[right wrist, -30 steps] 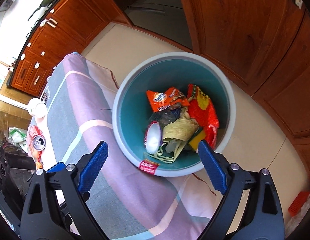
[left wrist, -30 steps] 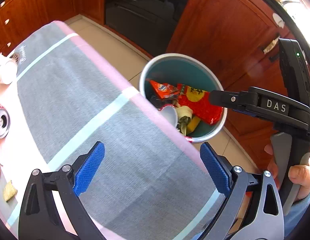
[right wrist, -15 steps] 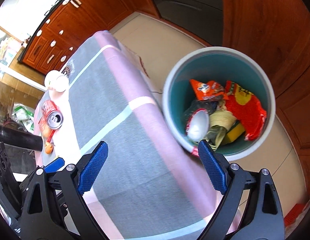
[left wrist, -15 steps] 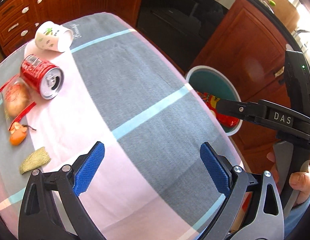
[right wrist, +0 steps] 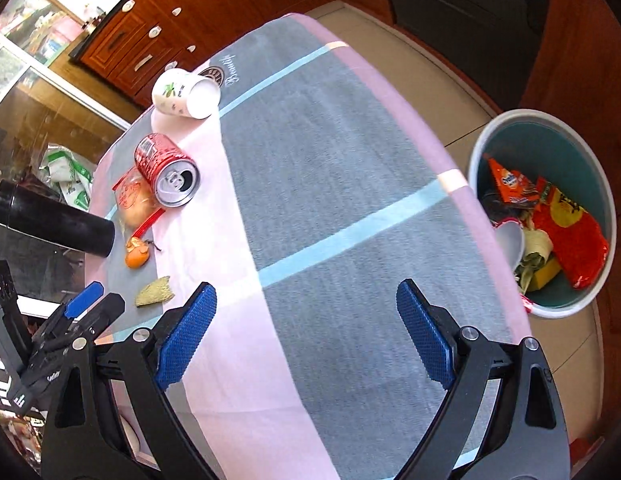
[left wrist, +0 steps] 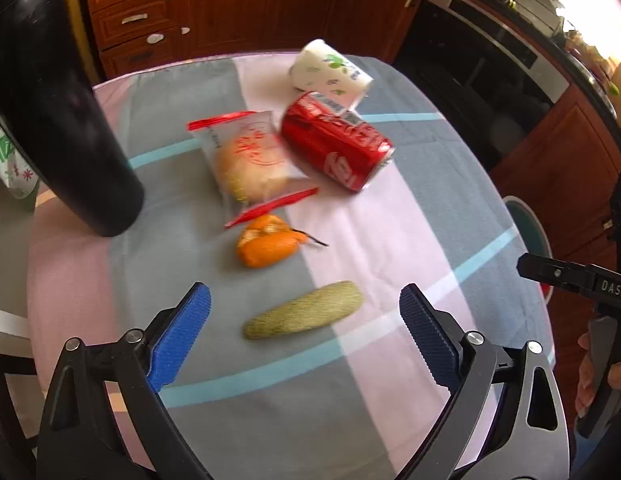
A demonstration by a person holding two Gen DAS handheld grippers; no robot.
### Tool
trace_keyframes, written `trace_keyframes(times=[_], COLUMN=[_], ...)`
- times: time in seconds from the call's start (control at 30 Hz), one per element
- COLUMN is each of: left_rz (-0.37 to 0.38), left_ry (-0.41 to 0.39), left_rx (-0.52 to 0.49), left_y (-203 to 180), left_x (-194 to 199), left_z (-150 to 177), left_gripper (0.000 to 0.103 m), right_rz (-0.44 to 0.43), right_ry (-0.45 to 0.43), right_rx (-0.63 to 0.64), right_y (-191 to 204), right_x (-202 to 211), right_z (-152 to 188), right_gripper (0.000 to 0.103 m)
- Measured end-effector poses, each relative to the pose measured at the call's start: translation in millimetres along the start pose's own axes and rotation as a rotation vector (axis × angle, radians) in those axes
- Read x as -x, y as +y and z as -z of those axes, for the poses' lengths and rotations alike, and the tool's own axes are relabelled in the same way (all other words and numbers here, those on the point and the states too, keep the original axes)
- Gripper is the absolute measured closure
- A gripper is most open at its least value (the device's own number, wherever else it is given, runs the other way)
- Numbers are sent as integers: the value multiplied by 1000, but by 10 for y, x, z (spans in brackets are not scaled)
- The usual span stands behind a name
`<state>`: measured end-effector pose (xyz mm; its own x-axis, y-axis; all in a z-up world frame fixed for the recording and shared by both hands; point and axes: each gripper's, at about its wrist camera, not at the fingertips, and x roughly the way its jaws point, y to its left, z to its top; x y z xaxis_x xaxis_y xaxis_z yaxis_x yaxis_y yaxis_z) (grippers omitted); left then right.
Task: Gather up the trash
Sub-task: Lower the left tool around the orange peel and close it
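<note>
My left gripper (left wrist: 304, 326) is open and empty, just above a greenish husk piece (left wrist: 304, 316) on the tablecloth. Beyond it lie an orange peel (left wrist: 266, 242), a wrapped bun in a clear packet (left wrist: 250, 160), a red cola can (left wrist: 336, 142) on its side and a tipped paper cup (left wrist: 330, 72). My right gripper (right wrist: 306, 334) is open and empty over the grey cloth. The right wrist view shows the same can (right wrist: 166, 170), cup (right wrist: 186, 94), peel (right wrist: 136, 254) and husk (right wrist: 154, 292). The trash bin (right wrist: 602, 200) stands on the floor at the right, holding wrappers.
A tall black flask (left wrist: 58, 100) stands at the table's left, also in the right wrist view (right wrist: 50, 224). The striped tablecloth (right wrist: 330, 184) covers the table. Wooden cabinets (left wrist: 230, 4) and an oven (left wrist: 490, 48) stand behind. The bin's rim (left wrist: 528, 224) shows past the table's right edge.
Both grippers have swung left from the bin to the table. The left one now faces the trash items closely. The bin has moved to the right edge of both views.
</note>
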<state>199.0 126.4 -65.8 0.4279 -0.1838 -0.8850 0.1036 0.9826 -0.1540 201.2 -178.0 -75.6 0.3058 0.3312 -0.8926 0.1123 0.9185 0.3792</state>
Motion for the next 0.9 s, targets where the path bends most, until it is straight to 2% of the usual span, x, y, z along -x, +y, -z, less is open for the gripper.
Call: trace_keyframes(times=[0.17,0.37,0.57,0.83,0.9], left_rz=[-22,-19,3,11,11], left_ry=[10,32,45,23,20], left_rx=[-2,-15,19,9,8], left_y=[299,295,331,273,266], left_x=[-97,-348,-559,-583,-580], left_z=[-67,-155,-206,-229,-230], left_gripper=[13,14,26,40,50], right_rz=[25,30,40,70,72], right_ry=[6,14,27,28,28], right_rx=[35,50,76,95,92], right_y=[230,360,461,446,435], right_x=[-169,-328,-489,-554,-555], right_z=[-28,-63,-55,-33,-30], right_gripper=[16,16,16,16,16])
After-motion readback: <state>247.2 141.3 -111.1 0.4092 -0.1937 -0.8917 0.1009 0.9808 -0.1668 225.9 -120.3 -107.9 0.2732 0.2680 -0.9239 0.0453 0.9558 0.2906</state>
